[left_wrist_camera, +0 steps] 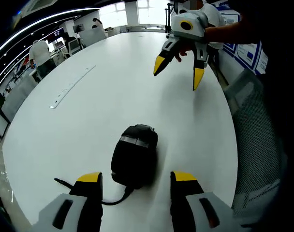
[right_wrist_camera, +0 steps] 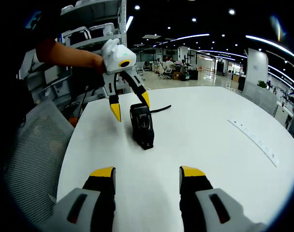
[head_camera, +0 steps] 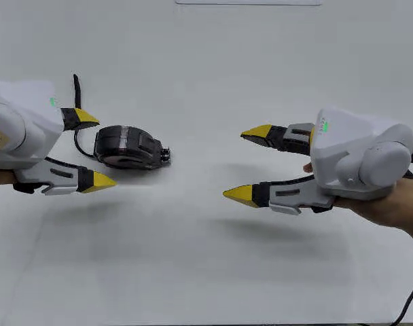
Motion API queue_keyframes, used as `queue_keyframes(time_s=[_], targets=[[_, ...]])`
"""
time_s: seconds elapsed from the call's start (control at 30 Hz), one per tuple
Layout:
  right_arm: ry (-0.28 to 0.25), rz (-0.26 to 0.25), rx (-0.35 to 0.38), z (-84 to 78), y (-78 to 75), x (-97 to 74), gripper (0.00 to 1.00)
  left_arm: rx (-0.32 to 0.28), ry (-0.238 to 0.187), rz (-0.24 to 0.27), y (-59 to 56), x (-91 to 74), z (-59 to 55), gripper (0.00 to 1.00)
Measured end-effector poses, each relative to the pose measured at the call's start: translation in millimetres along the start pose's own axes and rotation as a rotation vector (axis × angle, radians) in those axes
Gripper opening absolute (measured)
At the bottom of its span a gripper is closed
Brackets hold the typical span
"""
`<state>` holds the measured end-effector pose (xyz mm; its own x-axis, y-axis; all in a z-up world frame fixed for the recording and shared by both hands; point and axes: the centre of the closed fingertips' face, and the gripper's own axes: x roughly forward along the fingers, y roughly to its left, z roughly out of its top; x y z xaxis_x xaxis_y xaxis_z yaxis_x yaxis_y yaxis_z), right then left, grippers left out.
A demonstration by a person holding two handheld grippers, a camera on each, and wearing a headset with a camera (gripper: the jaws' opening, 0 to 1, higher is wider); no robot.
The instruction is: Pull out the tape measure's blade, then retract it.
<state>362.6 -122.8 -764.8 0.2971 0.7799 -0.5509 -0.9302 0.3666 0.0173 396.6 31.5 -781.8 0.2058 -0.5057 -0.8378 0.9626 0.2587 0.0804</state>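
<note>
White desk (head_camera: 193,258), matte and bare along the near edge. Nearest the wearer, both tools are held low over it, tips pointing at each other.

Left tool (head_camera: 103,151): released, jaws spread wide. They stand either side of the tape measure's rear end; I see no contact. Its own view puts the case just ahead of the yellow tips (left_wrist_camera: 89,178).

Right tool (head_camera: 235,164): also released, jaws apart, nothing between them. It hangs well apart from the case, out over bare desk.

Tape measure (head_camera: 130,147): black case with a grey band, lying on its side on the desk. The mouth and blade tip (head_camera: 165,155) face the right tool. Blade looks fully wound in. A black cord (head_camera: 76,88) trails off the rear past the left tool.

Judgement: pull-out not yet begun; this is the approach.
- Slide the left tool forward so its jaws close on the case's broad body, not the rear curve.
- Keep the cord out of the pinch.
- Bring the right tool in low and level with the mouth; the tip is small and sits close to the desk.
- Draw straight along the case's axis, or the case will twist.

Farther off, a pale strip (left_wrist_camera: 69,87) lies flat. Beyond it, mesh chairs and a lit open office.
</note>
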Motion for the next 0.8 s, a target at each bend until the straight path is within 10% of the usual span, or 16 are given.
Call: queue_keyframes(time_s=[0.8], targets=[[0.023,0.118,-0.113,4.4,-1.3,55.9,0.40,0.119,0.062,-0.077,4.3,16.1,-5.1,0.30]])
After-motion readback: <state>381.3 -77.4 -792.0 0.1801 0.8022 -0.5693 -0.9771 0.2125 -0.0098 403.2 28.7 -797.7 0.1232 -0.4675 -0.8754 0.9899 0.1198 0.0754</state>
